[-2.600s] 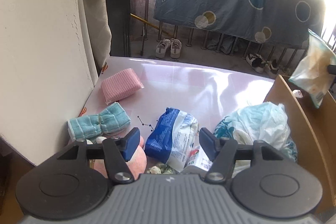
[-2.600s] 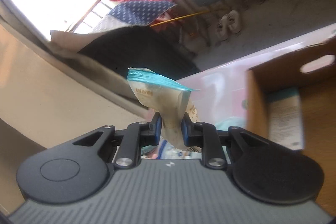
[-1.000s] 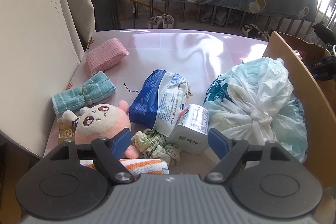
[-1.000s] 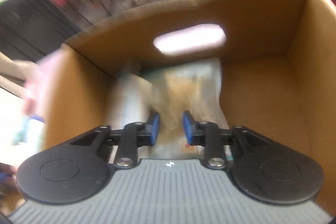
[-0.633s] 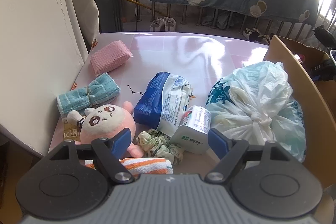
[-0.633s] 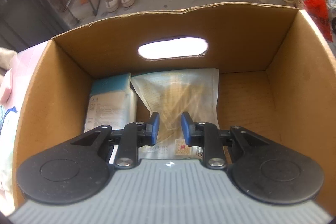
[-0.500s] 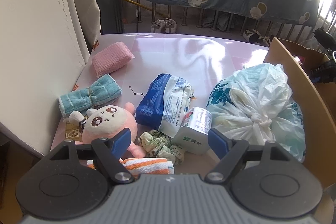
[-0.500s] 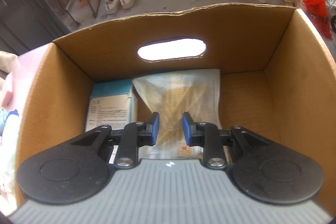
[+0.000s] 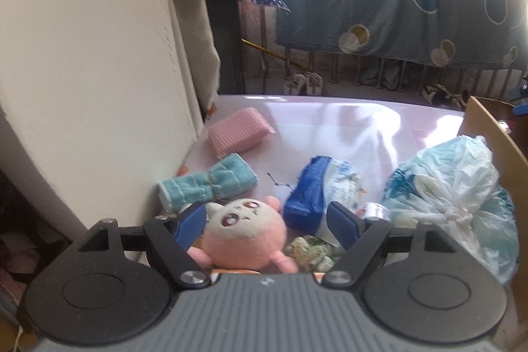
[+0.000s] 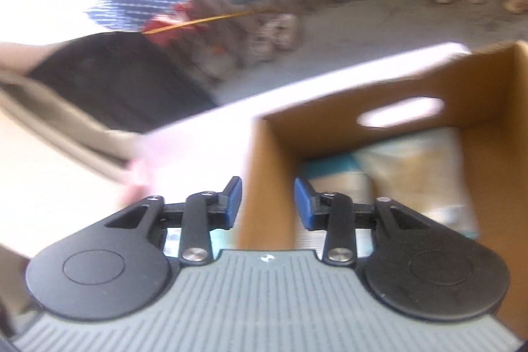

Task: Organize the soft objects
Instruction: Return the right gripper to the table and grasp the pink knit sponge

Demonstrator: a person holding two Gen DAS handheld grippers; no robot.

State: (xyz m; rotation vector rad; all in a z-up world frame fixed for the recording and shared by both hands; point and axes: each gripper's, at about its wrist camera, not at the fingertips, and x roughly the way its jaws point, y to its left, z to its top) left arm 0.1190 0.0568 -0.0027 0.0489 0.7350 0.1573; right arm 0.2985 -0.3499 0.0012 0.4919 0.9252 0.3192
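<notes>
Plush near table's front edge, framed by released left tool; right tool just opening, empty, over box.

One plush toy, two towels

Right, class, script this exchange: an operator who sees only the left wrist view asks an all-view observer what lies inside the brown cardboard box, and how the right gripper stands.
Operator: What's inside the brown cardboard box?
Observer: A beige crinkly packet lies on its floor, with a teal-and-white pack to its left.
Operator: And the right gripper?
Observer: Its jaws have just been opening; nothing is between them.
</notes>
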